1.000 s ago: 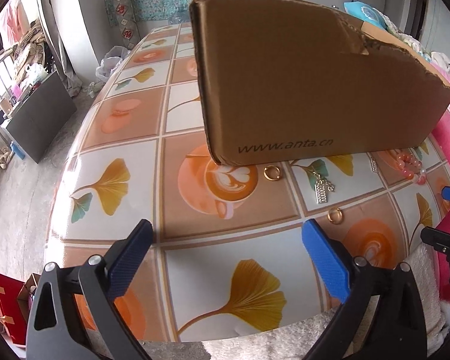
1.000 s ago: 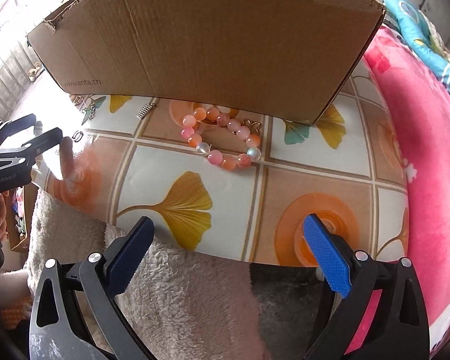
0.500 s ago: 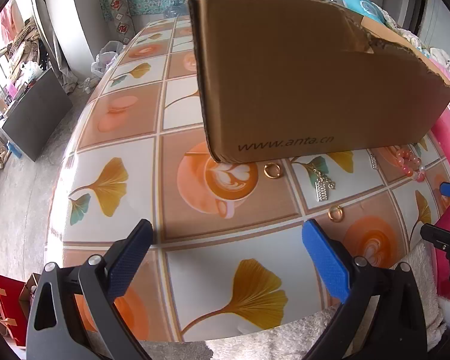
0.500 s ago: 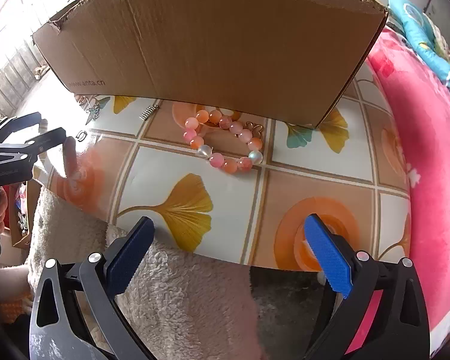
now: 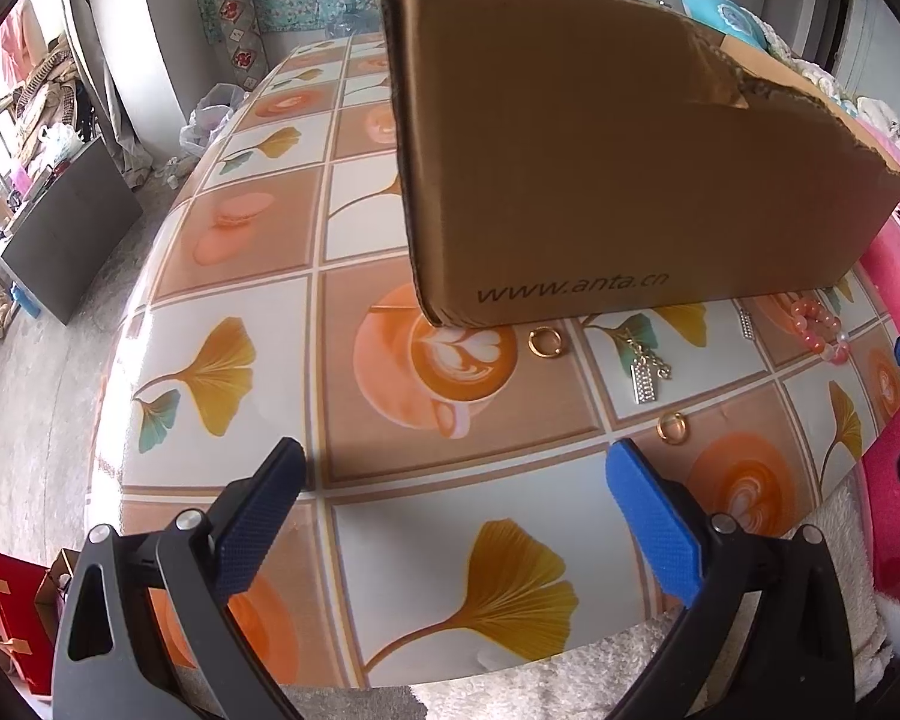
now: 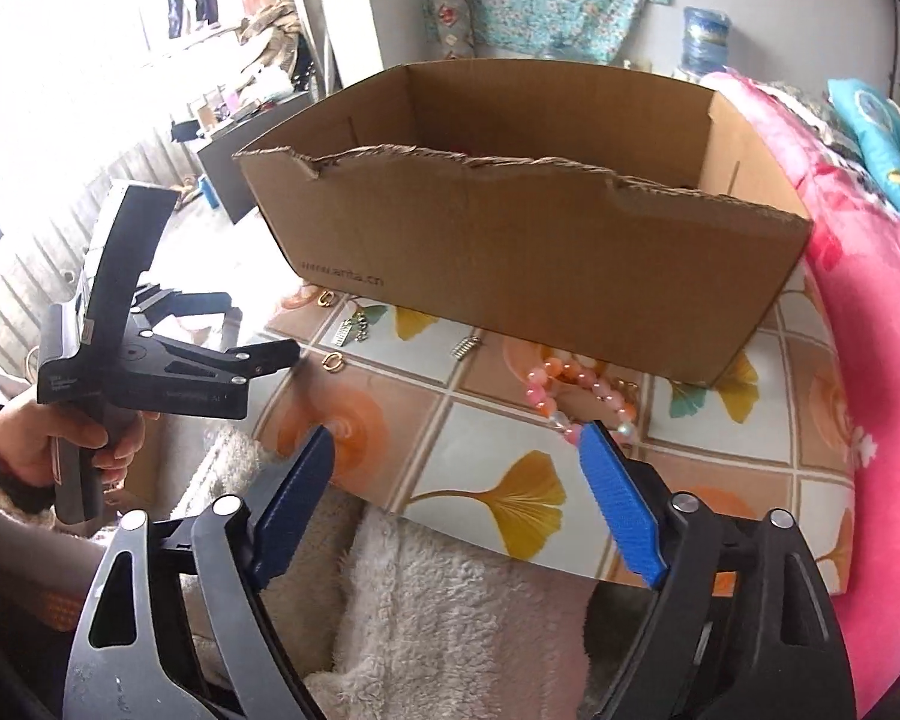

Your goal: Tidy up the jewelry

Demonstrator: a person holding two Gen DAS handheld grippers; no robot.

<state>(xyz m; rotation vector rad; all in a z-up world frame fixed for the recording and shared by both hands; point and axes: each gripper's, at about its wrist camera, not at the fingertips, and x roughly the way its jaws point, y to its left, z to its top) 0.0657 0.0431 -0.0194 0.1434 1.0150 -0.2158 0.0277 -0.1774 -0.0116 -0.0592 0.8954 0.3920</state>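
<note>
Right gripper (image 6: 456, 480), jaws open and empty, is hovering nearest the pink bead bracelet (image 6: 570, 396) lying centre-frame before the cardboard box (image 6: 528, 264); left gripper (image 5: 456, 498) is likewise gaping.

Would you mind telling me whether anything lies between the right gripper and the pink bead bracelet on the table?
Nothing visible does. The right gripper hangs open just short of the pink bead bracelet, with only bare tablecloth between them. The cardboard box stands behind the bracelet, not in front.
</note>
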